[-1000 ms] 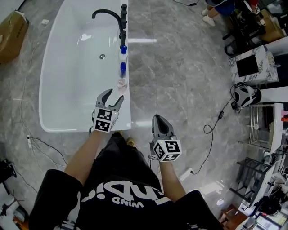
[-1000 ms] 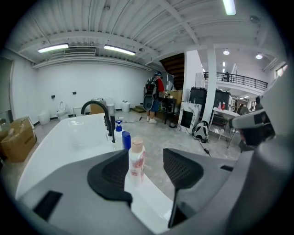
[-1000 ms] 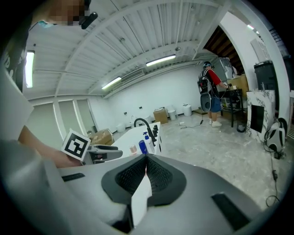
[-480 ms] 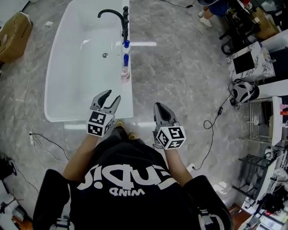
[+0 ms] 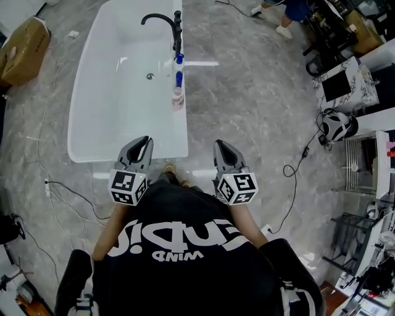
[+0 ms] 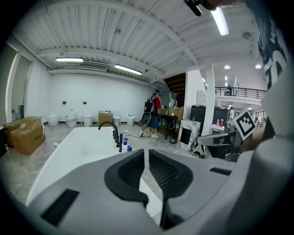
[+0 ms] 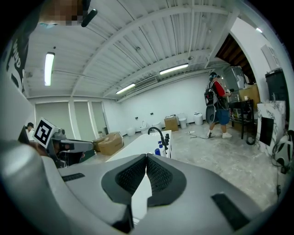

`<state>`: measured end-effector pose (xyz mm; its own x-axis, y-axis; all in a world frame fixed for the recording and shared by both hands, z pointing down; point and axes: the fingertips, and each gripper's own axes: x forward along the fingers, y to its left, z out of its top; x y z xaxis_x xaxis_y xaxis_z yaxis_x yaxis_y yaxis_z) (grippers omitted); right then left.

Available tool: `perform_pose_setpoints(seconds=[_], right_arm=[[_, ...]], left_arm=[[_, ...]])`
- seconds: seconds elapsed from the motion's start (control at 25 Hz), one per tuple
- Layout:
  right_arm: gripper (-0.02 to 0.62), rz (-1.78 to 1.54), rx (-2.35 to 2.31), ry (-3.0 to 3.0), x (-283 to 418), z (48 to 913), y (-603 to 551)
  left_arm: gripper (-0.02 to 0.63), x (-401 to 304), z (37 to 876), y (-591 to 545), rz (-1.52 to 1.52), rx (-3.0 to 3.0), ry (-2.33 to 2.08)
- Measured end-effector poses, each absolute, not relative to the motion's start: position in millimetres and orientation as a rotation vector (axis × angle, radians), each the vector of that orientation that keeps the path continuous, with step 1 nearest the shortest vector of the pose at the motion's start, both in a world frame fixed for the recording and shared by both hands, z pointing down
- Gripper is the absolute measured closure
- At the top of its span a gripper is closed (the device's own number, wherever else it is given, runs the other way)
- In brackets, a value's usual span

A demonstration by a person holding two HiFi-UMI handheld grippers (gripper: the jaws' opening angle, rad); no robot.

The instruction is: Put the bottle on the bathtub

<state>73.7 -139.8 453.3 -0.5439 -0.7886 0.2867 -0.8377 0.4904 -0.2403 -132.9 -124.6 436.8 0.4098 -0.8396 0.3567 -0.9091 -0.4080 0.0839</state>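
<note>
Left gripper [image 5: 143,143], whose empty jaws have just been closing and are almost together, and right gripper [image 5: 221,145], jaws together on nothing, hover at the near end of the bathtub [image 5: 111,155]. Bottle [image 5: 178,99] stands on the right rim, nearest of three beside the black faucet [image 5: 162,18]; the basin shows only its drain [image 5: 150,76]. Gripper views alone reveal the backpack on the far person [image 7: 216,108].

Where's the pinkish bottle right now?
Head view, upper middle: the pinkish bottle stands on the right rim of the bathtub, last in the row, just after the blue-capped bottle below the black faucet.
</note>
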Motion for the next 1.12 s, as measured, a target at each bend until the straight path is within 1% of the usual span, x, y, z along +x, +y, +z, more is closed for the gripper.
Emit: perform_pose_setpoints(seconds=[0.2,1.12], right_arm=[[0.571,0.504,1.444,-2.592,73.4,448.7,-139.9],[0.572,0.455,1.517,-2.574,85.5,439.7,-152.7]], left_arm=[[0.597,-141.9,431.4,-123.2,0.327,2.364,-1.596],[0.597,-150.6,419.7,-136.3,0.242,2.338,-1.635]])
